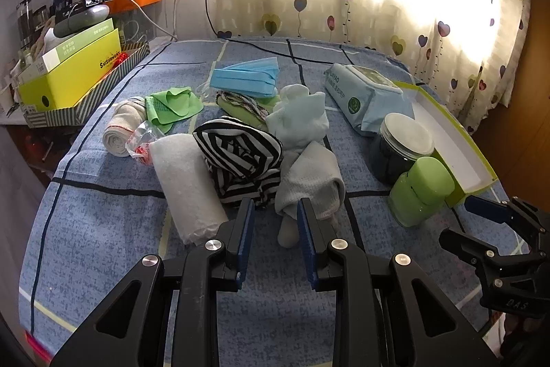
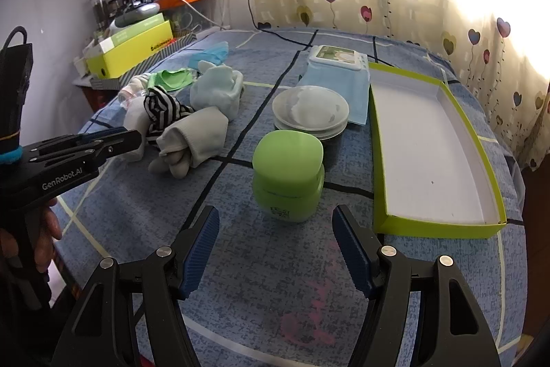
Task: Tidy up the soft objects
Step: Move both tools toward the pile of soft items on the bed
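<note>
Nearest the left wrist camera, the left gripper (image 1: 276, 212) is held low over the blue checked bedspread (image 1: 103, 229), its jaws partly parted with nothing gripped; the grey rolled sock (image 1: 309, 181) lies just ahead of its fingertips. The right gripper (image 2: 276, 226) is spread wide and empty, directly before the green jar (image 2: 288, 174). To the left of the grey sock a white rolled cloth (image 1: 187, 184) and a black-and-white striped garment (image 1: 240, 157) are found, touching one another. Behind the sock a pale blue sock bundle (image 1: 299, 116) is piled. Right of the green jar the open yellow-green box (image 2: 429, 143) is seen (its white inside bare). Farther back, blue face masks (image 1: 245, 76) and a wipes pack (image 1: 364, 95) are seen.
</note>
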{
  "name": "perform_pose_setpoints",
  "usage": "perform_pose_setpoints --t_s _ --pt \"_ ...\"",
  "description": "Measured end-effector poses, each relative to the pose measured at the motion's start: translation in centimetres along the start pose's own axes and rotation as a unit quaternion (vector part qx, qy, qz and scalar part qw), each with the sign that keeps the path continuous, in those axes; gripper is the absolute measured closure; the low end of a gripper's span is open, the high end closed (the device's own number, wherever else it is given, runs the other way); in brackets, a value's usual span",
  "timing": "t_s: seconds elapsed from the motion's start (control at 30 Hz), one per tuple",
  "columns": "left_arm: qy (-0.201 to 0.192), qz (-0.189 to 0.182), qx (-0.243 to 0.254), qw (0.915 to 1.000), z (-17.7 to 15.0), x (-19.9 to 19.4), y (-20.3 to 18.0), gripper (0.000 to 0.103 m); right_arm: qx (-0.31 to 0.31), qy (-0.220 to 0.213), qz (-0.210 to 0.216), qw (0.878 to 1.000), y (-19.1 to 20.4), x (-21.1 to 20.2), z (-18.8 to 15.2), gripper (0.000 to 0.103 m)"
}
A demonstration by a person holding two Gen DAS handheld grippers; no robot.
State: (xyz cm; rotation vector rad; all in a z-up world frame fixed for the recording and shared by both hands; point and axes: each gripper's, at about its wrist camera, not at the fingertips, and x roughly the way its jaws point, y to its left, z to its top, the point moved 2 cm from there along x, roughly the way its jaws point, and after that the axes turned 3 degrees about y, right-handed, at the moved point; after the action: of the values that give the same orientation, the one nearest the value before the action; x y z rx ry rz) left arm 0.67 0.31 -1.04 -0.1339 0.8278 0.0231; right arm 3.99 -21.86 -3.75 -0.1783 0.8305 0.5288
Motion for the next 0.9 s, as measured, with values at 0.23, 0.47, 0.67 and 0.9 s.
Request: perform_pose_setpoints --t_s 0.23,0.47,0.67,0.9 --pt "-0.006 -0.015 0.004 0.9999 0.02 -0.09 -0.31 0.076 0.000 -0.001 0.000 1.000 -0.06 -0.06 -0.02 0.035" --pt "-0.005 -0.018 0.005 0.9998 -0.05 -0.16 -0.59 0.076 0.000 -0.001 0.002 1.000 -0.12 -0.09 -0.03 0.035" --pt "-0.010 -0.010 -0.002 0.9999 -0.07 -0.24 -0.47 0.076 0.000 -0.004 0.006 1.000 -0.18 -0.13 -0.06 0.034" --pt "-0.010 -0.010 -0.001 0.9999 -0.05 -0.37 -0.48 0.076 -0.001 -0.007 0.011 1.000 -0.08 -0.22 -0.01 0.029"
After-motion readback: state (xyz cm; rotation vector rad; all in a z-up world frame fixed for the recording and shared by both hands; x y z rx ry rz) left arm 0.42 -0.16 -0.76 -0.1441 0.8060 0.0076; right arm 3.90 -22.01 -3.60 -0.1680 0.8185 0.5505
